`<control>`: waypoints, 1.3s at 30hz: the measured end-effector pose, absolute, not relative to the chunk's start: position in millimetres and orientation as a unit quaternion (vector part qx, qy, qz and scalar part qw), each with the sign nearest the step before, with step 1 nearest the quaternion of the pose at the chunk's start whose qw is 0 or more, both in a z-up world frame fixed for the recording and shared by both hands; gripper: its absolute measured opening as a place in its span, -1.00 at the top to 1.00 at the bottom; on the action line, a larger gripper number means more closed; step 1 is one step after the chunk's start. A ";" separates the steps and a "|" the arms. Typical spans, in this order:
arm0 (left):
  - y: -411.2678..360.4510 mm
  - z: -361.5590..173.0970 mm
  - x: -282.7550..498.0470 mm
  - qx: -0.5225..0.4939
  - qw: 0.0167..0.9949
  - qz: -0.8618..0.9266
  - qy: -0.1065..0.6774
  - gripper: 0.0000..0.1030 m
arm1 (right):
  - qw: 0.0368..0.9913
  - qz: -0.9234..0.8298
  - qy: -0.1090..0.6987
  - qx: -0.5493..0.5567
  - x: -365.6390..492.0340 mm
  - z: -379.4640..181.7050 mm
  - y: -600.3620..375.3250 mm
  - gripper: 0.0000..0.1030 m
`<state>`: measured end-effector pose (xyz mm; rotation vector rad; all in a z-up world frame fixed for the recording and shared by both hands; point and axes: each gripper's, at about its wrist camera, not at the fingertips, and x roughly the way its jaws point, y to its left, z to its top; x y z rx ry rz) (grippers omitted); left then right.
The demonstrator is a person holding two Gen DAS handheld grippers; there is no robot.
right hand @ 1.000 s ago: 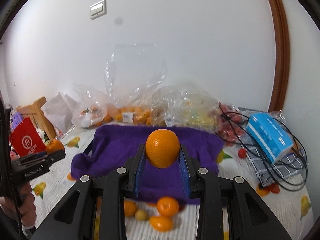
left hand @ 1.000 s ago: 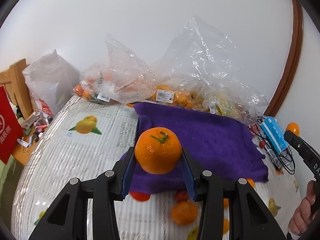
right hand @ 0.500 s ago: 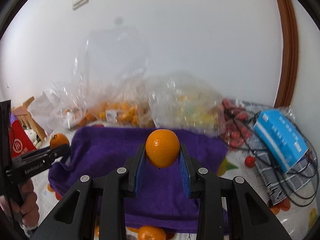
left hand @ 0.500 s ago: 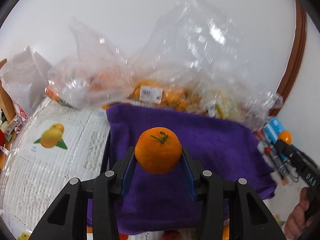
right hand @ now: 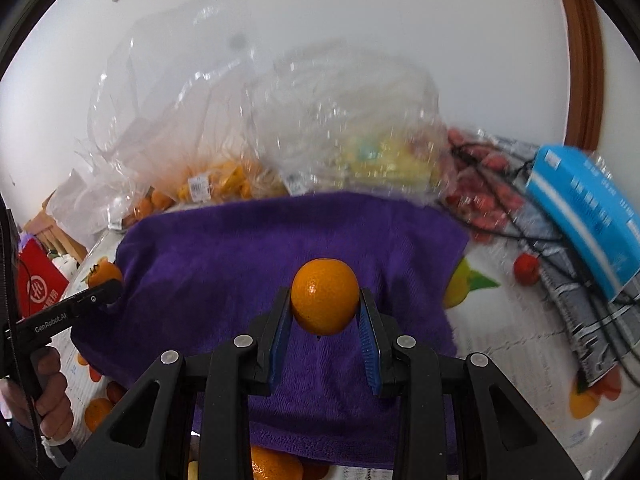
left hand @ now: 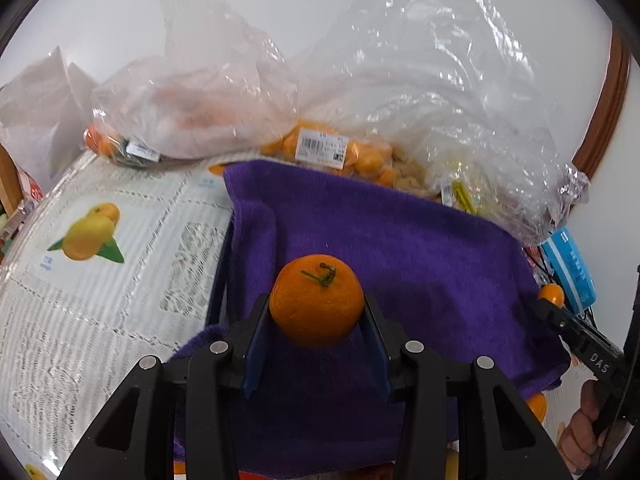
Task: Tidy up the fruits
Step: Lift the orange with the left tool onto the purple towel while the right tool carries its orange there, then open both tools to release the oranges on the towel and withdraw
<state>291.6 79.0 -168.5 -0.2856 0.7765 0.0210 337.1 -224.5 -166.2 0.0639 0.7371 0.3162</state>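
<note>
My left gripper (left hand: 317,320) is shut on a mandarin with a green stem (left hand: 317,301), held over the near left part of the purple towel (left hand: 400,248). My right gripper (right hand: 325,312) is shut on a smooth orange (right hand: 325,295) above the middle of the same towel (right hand: 248,248). Each gripper shows at the edge of the other's view: the right one (left hand: 554,300) at far right, the left one (right hand: 104,280) at far left, each with its fruit.
Clear plastic bags of oranges (left hand: 332,152) and other fruit (right hand: 384,152) line the wall behind the towel. A blue box (right hand: 588,216), black cables and red fruits (right hand: 527,269) lie at right. Loose oranges (right hand: 276,465) lie at the towel's near edge on the patterned tablecloth (left hand: 80,280).
Both grippers have moved forward over the purple towel, still holding their fruit. The bags and towel appear closer and larger; the loose fruit by the near edge has slipped mostly out of view.
</note>
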 end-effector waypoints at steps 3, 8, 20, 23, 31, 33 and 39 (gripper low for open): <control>73.8 -171.2 291.8 -0.132 0.915 0.006 0.381 0.19 | 0.916 0.151 0.370 0.024 339.7 -174.0 -221.8 0.37; 68.4 -174.0 289.9 -0.120 0.915 0.008 0.386 0.17 | 0.912 0.151 0.381 0.014 341.3 -181.4 -217.1 0.37; 68.8 -167.4 287.1 -0.124 0.918 0.001 0.376 0.10 | 0.911 0.157 0.381 0.004 338.7 -179.8 -209.0 0.31; 70.1 -164.9 285.2 -0.126 0.919 -0.002 0.372 0.08 | 0.914 0.157 0.374 0.003 335.5 -175.8 -209.5 0.13; 68.8 -159.2 281.5 -0.125 0.923 -0.009 0.363 -0.02 | 0.922 0.140 0.360 -0.010 330.1 -166.2 -207.6 0.05; 68.6 -159.7 282.1 -0.125 0.923 -0.009 0.364 -0.02 | 0.924 0.137 0.355 -0.014 328.1 -164.8 -206.7 0.05; 69.2 -159.1 281.1 -0.126 0.923 -0.013 0.363 -0.02 | 0.928 0.136 0.346 -0.013 325.7 -165.2 -207.1 0.05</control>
